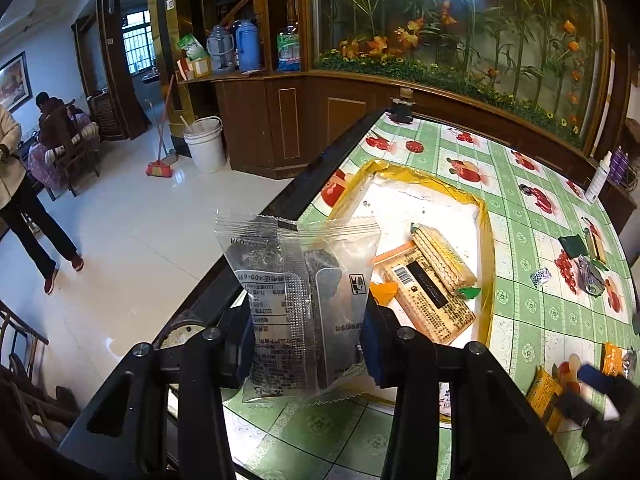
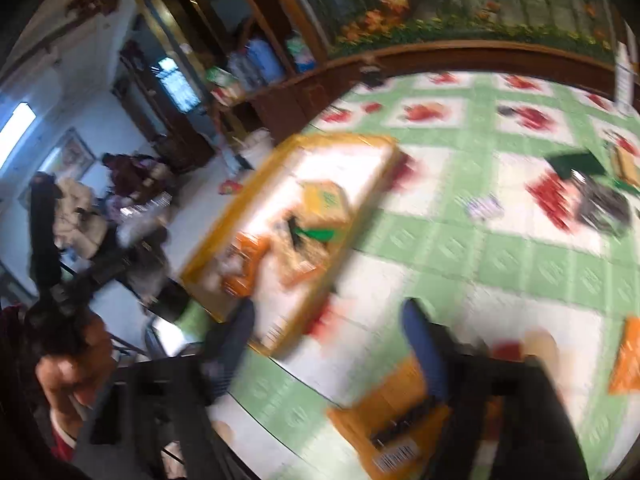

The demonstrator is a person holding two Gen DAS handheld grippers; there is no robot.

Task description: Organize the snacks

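snacks in play: a clear crinkly packet [image 1: 304, 300], light, soft and slippery, stands pinched low down between the left gripper [image 1: 308, 344] fingers, its top sticking up free over the table [image 1: 520, 240] edge beside the yellow-rimmed tray [image 1: 486, 216]. the right gripper [image 2: 328, 348] fingers stand wide and empty above an orange packet [image 2: 392, 420], probably stiffer; the view is blurred. grip it across the middle.

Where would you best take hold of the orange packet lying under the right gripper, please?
Grip the orange packet across its narrow width, coming from above: it lies flat on the tablecloth, so only its long edges offer purchase. The right gripper is open above it.
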